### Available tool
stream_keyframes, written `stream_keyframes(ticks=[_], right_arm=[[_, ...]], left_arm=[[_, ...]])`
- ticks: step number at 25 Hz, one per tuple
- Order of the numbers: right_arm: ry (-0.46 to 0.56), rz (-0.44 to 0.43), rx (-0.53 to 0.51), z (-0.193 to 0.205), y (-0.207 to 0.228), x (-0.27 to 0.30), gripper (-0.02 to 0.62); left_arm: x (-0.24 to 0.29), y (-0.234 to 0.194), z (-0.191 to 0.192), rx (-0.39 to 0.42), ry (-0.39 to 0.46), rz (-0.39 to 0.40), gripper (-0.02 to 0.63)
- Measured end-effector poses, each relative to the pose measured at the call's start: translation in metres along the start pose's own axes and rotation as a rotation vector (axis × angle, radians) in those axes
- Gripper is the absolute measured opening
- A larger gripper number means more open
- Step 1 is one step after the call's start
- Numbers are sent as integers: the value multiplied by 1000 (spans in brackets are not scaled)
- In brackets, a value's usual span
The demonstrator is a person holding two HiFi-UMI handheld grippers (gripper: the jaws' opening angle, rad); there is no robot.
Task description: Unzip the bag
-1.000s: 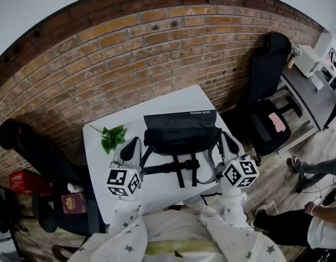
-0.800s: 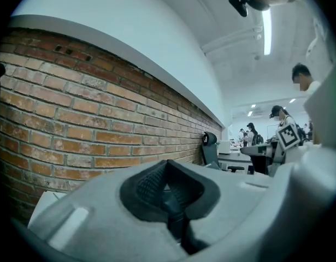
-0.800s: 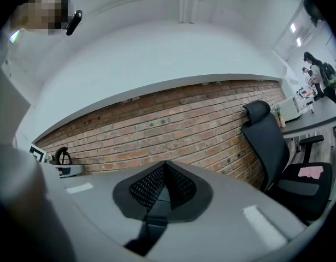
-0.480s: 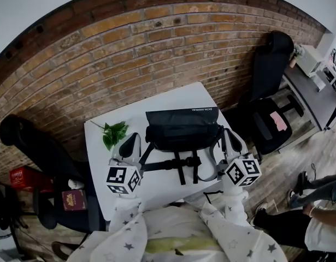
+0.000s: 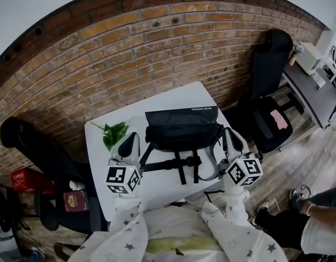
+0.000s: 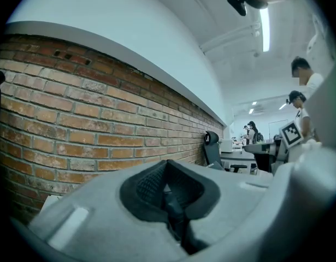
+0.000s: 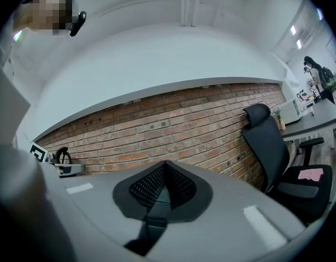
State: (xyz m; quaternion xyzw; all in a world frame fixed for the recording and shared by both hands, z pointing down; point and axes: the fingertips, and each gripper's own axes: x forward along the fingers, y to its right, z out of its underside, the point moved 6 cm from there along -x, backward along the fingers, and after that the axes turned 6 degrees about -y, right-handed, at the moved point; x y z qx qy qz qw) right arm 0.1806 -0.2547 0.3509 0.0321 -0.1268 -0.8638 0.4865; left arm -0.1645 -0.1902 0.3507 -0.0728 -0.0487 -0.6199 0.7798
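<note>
A black bag (image 5: 182, 127) lies in the middle of the white table (image 5: 162, 106), its buckled straps (image 5: 181, 165) trailing toward me. My left gripper (image 5: 131, 143) stands upright just left of the bag, jaws shut and holding nothing. My right gripper (image 5: 231, 140) stands upright just right of it, also shut and holding nothing. In the left gripper view the shut left gripper (image 6: 166, 165) points at the brick wall (image 6: 75, 113), and the bag is out of frame. The right gripper view shows the shut right gripper (image 7: 165, 167) with the brick wall (image 7: 173, 124) behind and no bag.
A sprig of green leaves (image 5: 113, 134) lies on the table's left side. Black office chairs stand at the left (image 5: 34, 149) and the right (image 5: 269, 91). A red box (image 5: 24, 180) sits on the floor at left. A person (image 5: 315, 228) is at the lower right.
Both grippers and the bag stay put. The view shifted slightly, and the person at the lower right has moved across the floor.
</note>
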Motion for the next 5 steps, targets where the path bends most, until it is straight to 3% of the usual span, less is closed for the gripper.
stream_keyframes(ticks=[5], right_arm=[[1, 6, 3, 0, 2, -2, 8]], left_arm=[[-1, -1, -1, 2, 4, -9, -2]])
